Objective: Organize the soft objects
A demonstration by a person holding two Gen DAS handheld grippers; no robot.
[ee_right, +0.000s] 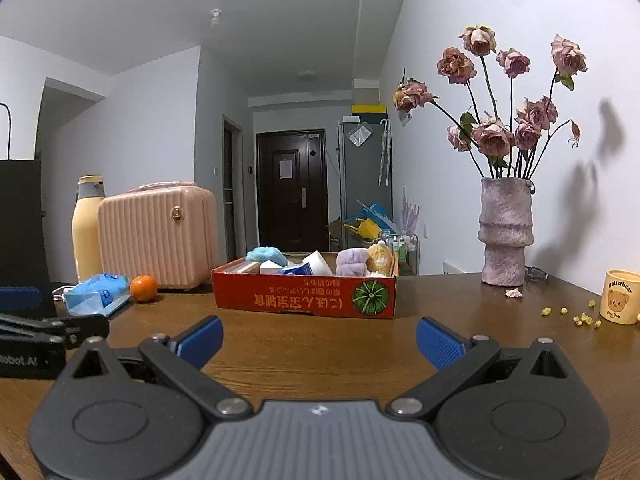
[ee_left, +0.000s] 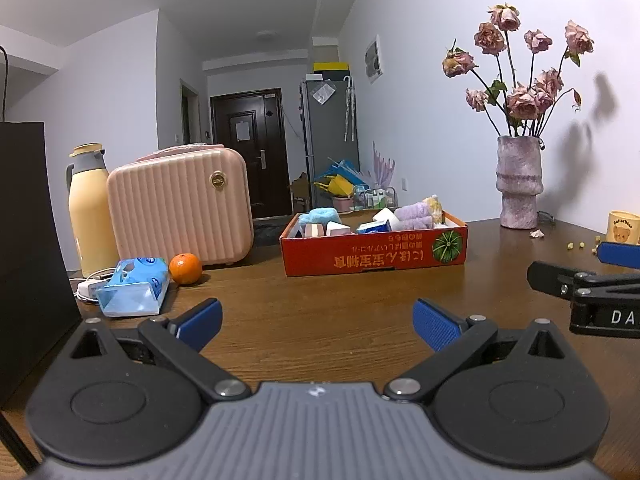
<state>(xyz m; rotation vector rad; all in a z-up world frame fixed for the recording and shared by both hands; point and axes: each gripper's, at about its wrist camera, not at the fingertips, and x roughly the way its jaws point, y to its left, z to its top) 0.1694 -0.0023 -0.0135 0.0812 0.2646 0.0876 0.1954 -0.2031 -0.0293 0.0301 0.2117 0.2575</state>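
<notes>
Soft objects, a purple towel [ee_right: 352,261] and blue cloth [ee_right: 266,255] among them, sit in the red box [ee_right: 304,296] far across the table [ee_right: 320,344]. Both the left gripper [ee_left: 316,322] and right gripper [ee_right: 318,340] gape empty; sorting looks unstarted or finished.

Both views are evenly and fairly brightly lit by cool indoor light. The dried pink roses in the mottled purple vase [ee_right: 506,228] cast soft grey shadows on the white wall [ee_right: 520,8] to the right. The dark wooden table [ee_right: 320,344] carries a mild sheen. Fisheye curvature bends the walls, and dark vignetting fills the corners. Focus is sharp throughout.
</notes>
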